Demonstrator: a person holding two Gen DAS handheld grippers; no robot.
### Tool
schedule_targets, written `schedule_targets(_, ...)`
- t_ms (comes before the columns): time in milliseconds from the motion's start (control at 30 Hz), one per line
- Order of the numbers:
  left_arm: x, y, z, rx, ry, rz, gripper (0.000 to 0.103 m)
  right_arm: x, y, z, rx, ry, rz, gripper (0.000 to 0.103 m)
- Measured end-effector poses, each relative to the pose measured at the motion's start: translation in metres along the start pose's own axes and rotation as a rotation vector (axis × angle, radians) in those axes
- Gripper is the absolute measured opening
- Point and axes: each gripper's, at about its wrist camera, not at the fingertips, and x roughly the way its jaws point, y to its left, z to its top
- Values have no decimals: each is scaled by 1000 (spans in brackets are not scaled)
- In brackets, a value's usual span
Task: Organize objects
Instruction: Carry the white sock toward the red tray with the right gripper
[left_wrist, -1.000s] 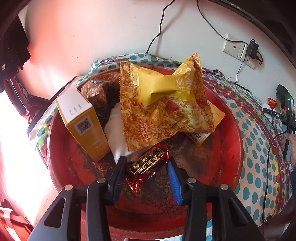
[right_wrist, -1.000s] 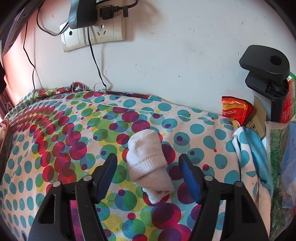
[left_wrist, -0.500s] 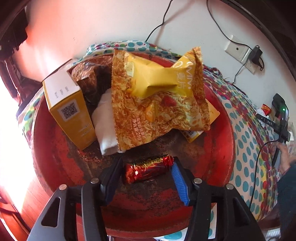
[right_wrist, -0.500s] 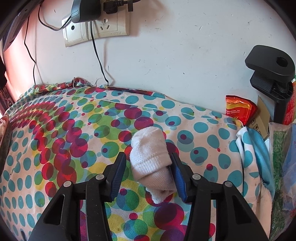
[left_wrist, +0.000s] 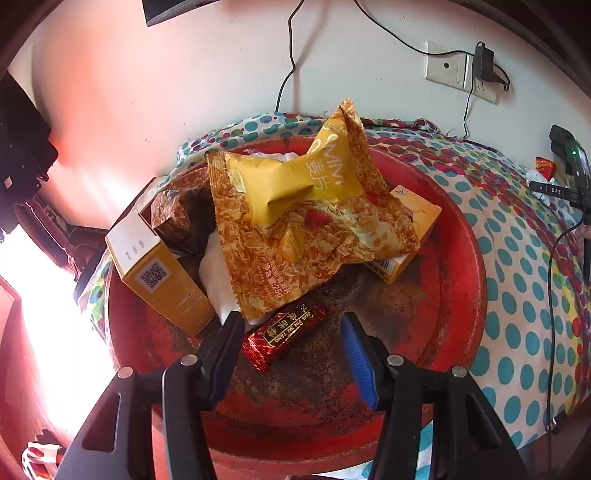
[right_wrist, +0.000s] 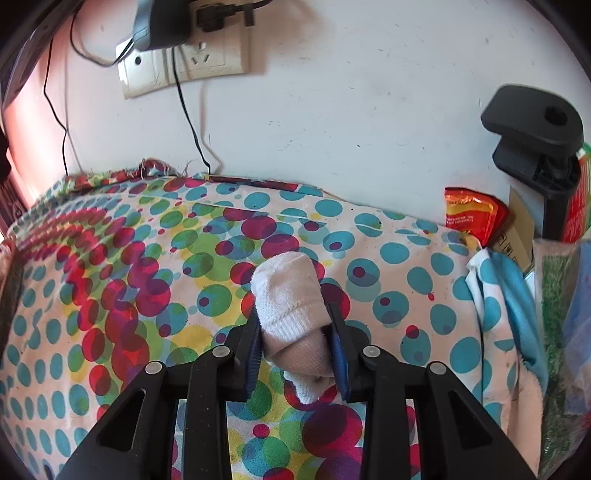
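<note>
In the left wrist view a round red tray (left_wrist: 454, 295) holds a yellow snack bag (left_wrist: 303, 229), two yellow boxes (left_wrist: 159, 280), a brown packet (left_wrist: 181, 218), a white cloth (left_wrist: 216, 280) and a red candy bar (left_wrist: 284, 334). My left gripper (left_wrist: 291, 332) is open above the tray, and the candy bar lies loose on the tray between its fingers. In the right wrist view my right gripper (right_wrist: 295, 343) is shut on a rolled white sock (right_wrist: 291, 306) over the dotted tablecloth (right_wrist: 110, 295).
A wall socket with a plugged charger and cables (right_wrist: 184, 48) is on the wall behind. At the right are a black clamp (right_wrist: 535, 147), a red packet (right_wrist: 469, 218) and piled cloth and bags (right_wrist: 517, 314). Another socket (left_wrist: 461, 70) shows above the tray.
My left gripper opened and drew back, leaving the candy bar on the tray. My right gripper closed on the white sock.
</note>
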Motion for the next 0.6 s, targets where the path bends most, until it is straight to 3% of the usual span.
schedule_targets(300, -3, 7, 0, -24, -7, -26, 55, -1, 11, 2, -45, -1, -26, 28)
schedule_targets(600, -14, 6, -3, -7, -14, -5, 55, -3, 14, 3, -74, -21, -54, 28)
